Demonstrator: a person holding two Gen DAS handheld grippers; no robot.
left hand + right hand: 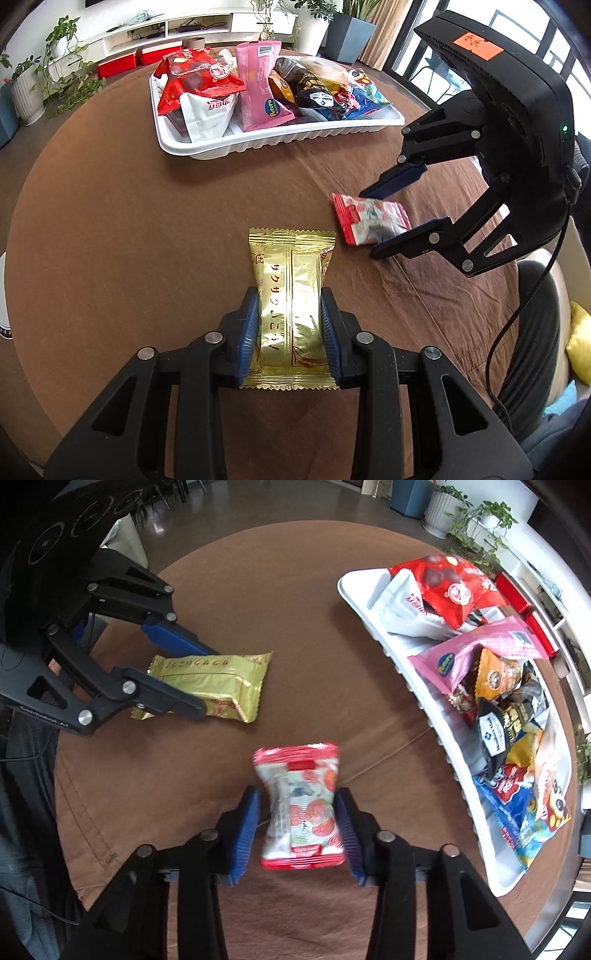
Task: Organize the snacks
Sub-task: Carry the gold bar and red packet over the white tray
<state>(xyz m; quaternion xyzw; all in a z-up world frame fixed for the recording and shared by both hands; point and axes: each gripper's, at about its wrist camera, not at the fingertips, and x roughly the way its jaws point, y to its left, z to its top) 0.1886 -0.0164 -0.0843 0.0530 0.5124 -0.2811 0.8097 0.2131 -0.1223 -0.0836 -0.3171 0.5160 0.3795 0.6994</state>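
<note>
Basically both loose snacks are light, crinkly foil packs, soft and a bit slippery, so a grip across the narrow middle suits them better than the crimped ends. Gold packet (pixel 291 314) lies flat on the brown-clothed desk (pixel 129 240), shiny with red script, left gripper (pixel 290 325) jaws narrow and clamped on its long sides. Red-and-white pouch (pixel 301 808), fruit print, puffy, sits between the right gripper (pixel 301 825) jaws, which pinch its waist; looks blurred, maybe just off the cloth. White tray (pixel 280 138) of mixed snacks stands well apart at the far side, crowded, so dropping in gently seems wise
</note>
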